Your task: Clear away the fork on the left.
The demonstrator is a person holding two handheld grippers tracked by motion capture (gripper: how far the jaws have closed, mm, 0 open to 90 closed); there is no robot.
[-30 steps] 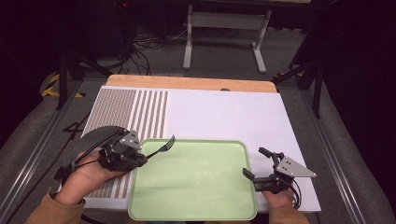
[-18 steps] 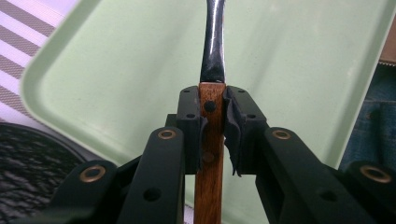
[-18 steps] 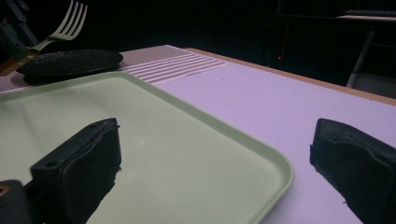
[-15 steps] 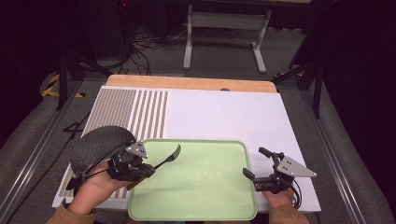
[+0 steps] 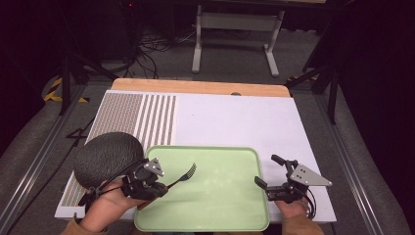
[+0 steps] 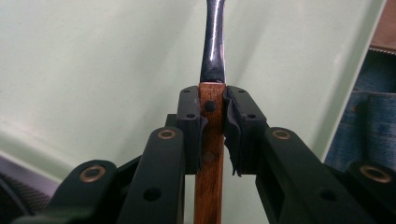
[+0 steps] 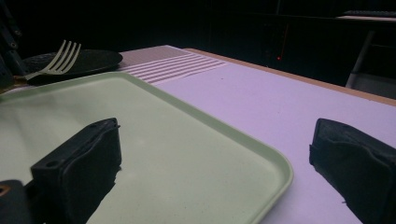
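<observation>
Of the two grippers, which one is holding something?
The left gripper: its jaws are shut on the wooden handle of a fork over the green tray. The right gripper is open, holding nothing.

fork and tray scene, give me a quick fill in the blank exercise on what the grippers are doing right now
1. The left gripper is shut on the wooden handle of a ____.
2. The fork has its tines over the pale green ____.
3. The right gripper has its jaws ____, holding nothing.
4. The dark round plate lies to the ____ of the tray in the high view.

Missing words: fork; tray; open; left
</observation>
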